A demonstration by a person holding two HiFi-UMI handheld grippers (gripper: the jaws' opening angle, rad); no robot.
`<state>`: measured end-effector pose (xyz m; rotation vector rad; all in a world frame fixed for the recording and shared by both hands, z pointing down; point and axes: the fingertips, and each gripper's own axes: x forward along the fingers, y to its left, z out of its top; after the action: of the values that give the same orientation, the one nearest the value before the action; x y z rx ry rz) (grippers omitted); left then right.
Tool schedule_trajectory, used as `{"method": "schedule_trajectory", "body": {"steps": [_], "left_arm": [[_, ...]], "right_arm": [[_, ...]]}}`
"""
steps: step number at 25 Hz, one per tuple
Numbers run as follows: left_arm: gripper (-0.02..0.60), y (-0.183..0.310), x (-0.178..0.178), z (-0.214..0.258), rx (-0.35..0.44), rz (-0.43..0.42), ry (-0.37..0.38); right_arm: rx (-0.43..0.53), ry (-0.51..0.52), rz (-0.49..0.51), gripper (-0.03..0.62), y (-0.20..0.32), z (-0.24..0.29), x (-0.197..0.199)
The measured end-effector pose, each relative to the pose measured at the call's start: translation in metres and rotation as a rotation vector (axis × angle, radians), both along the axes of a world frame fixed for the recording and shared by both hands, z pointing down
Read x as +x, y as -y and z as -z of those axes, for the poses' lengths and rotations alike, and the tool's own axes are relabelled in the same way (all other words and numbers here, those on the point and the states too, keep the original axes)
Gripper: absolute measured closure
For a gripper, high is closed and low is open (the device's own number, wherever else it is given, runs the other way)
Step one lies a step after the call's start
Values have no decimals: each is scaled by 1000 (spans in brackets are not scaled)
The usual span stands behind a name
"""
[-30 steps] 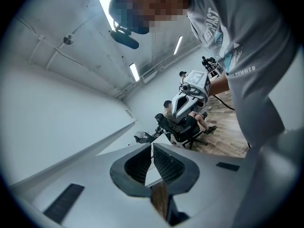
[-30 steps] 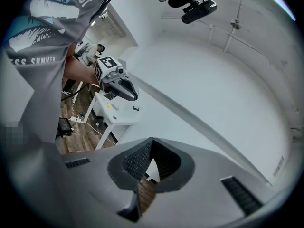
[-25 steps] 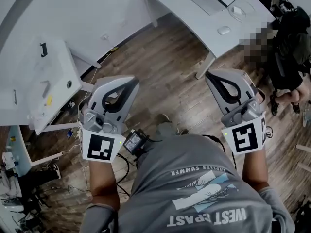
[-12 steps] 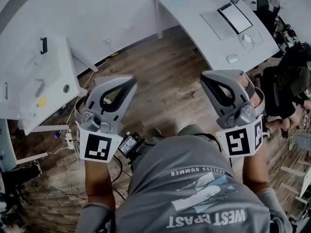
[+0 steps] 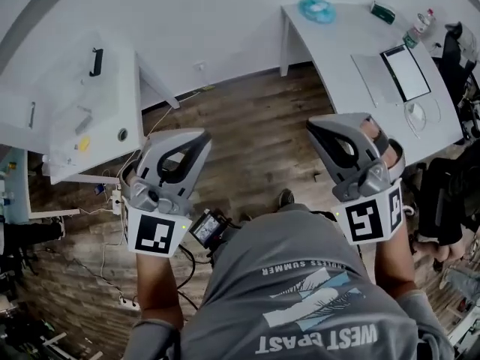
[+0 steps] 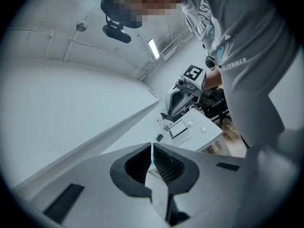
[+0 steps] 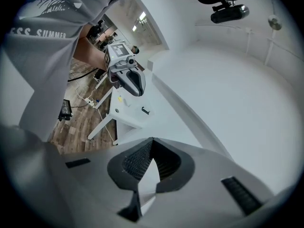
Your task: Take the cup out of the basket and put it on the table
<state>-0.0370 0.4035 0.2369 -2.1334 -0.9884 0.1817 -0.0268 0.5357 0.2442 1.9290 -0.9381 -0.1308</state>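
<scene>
Cup: I can't pick it out in any view, and no basket that I can be sure of either. The nearest candidate is a teal object at the far end of the white table on the right, too small for me to identify. On that same table I see a laptop, a mouse, a green box and a bottle.

The left gripper has its jaws pressed together with nothing between them. The right gripper is likewise closed and empty. Both hang side by side in front of the person's grey shirt, over the wooden floor, well apart from either table.

A second white table stands to the left. It carries a black handle-like item and a small yellow piece.
</scene>
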Motion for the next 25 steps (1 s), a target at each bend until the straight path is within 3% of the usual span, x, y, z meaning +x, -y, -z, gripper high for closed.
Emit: {"method": "schedule_trajectory", "body": {"steps": [5,10,17,22,25], "left_arm": [[557,26,81,6,7,142,24],[557,46,80,-14,-12,226,35],[555,55,89,-9,38,294,26],[556,109,131,1,-22,318,2],[555,135,157,6,-16,326,-7]], "right_arm": [[31,47,109,586,21,4,92],[50,98,200,586,39,-12,109],[68,83,240,586,54,-19,119],[52,57,237,586,93,-7,158],[49,56,240,586,118,-3,180]]}}
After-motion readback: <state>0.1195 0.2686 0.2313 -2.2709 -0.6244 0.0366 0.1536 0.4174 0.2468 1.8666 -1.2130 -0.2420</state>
